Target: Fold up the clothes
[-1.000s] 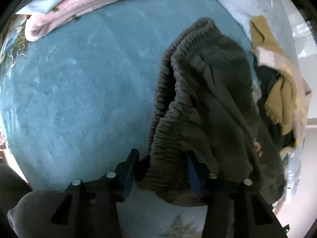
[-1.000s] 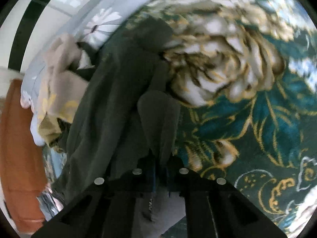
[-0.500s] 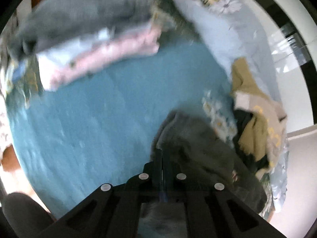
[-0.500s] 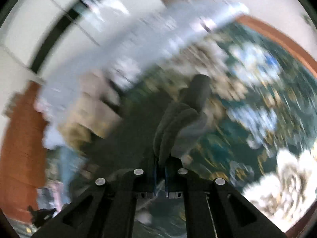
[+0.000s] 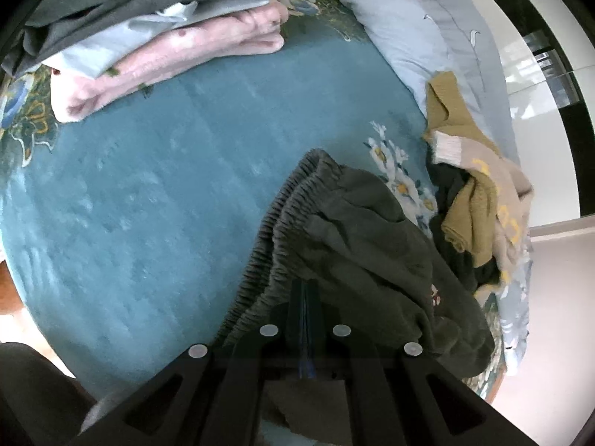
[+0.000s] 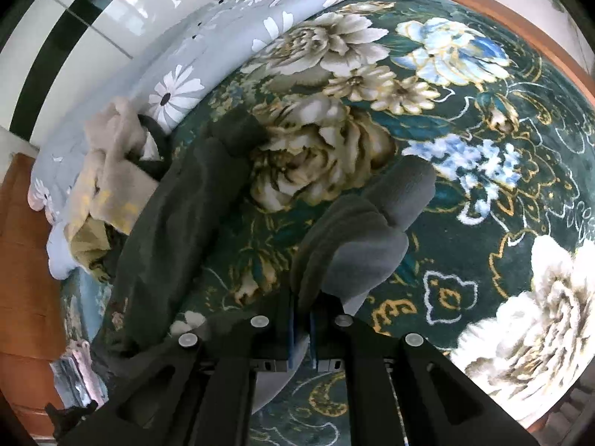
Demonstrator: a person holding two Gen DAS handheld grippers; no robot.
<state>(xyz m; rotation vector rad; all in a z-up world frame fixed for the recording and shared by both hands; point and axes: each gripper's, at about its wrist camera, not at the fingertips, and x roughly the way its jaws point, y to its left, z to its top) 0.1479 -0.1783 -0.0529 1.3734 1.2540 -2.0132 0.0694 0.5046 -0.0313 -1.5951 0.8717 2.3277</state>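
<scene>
On the teal floral blanket (image 5: 156, 193), dark olive trousers (image 5: 357, 245) lie bunched, their ribbed elastic waistband running toward the near edge in the left wrist view. At that near edge the left gripper (image 5: 305, 319) is clenched on the waistband cloth, its two fingers pressed together with fabric pinched between them. Far left sits a stack of folded clothes (image 5: 156, 26): grey on top, pale blue under it, pink at the bottom. To the right of the trousers, touching them, is a loose heap of unfolded garments (image 5: 472, 200) in mustard, beige and black, which rests against a pale blue daisy-print quilt (image 5: 420, 33) along the far right.

From the right wrist view, the right gripper (image 6: 302, 319) is clamped on a trouser leg end, the grey-looking cuff (image 6: 372, 238) standing up just beyond its fingers. The rest of the trousers trails away to the left over the blanket's large flower pattern, reaching the same heap of garments. A wooden bed frame (image 6: 26, 245) shows at the far left.
</scene>
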